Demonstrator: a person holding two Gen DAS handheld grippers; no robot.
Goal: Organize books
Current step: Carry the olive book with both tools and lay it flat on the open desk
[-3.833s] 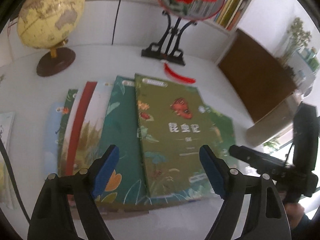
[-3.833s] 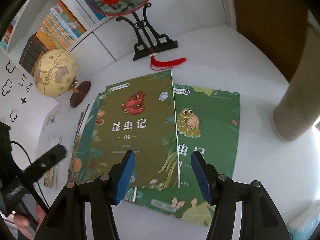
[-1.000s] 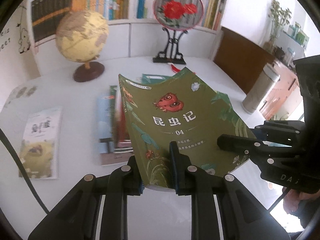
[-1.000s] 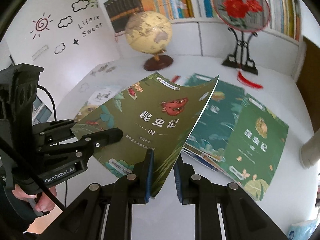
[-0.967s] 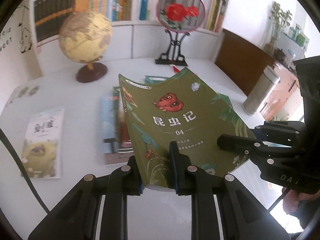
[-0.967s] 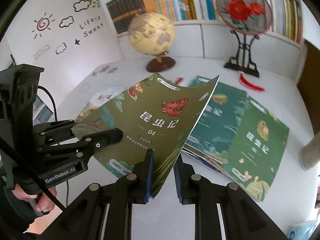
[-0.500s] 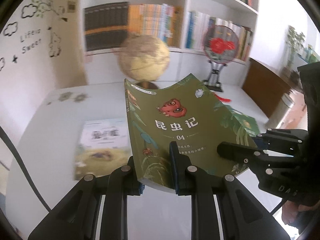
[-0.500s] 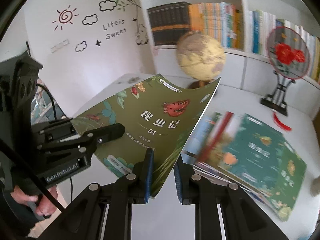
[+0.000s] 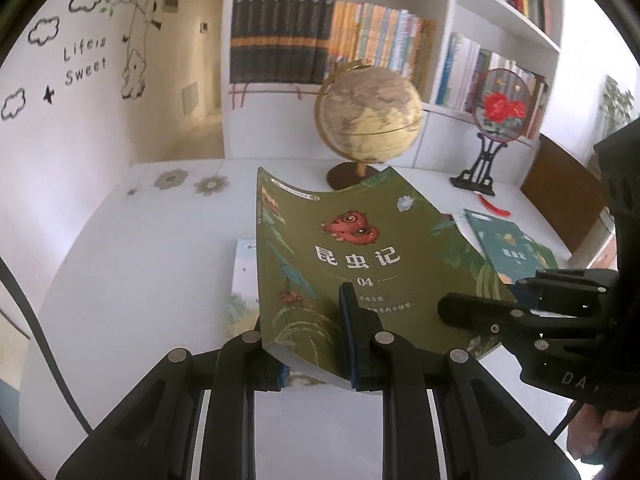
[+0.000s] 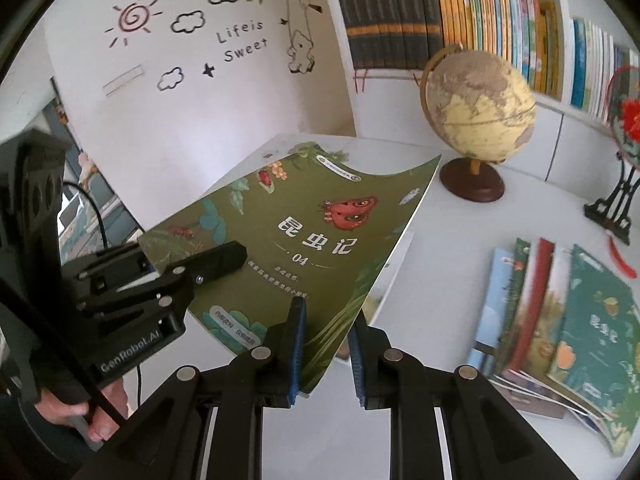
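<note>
In the left wrist view, the left gripper (image 9: 312,336) pinches the near edge of the green book (image 9: 360,256), close to its spine corner, and the book is in the air above the white table (image 9: 140,260), its cover bending upward at the far end. Under it a pale book (image 9: 242,280) lies flat on the table, and the right gripper (image 9: 480,312) comes in from the right onto the same near edge. The globe (image 9: 368,120) stands behind, beside the fan ornament (image 9: 500,108). In the right wrist view, the right gripper (image 10: 326,344) is pressed closed on the book's other near corner, so both tools carry it together. The fanned pile of books (image 10: 560,320) lies well apart, to the right. I judge the risk is this: the book is thin and soft, so if the two hands move apart or twist differently, the cover may crease or slip from one pinch. If it is lowered without aligning it, it may land crooked on the pale book.
</note>
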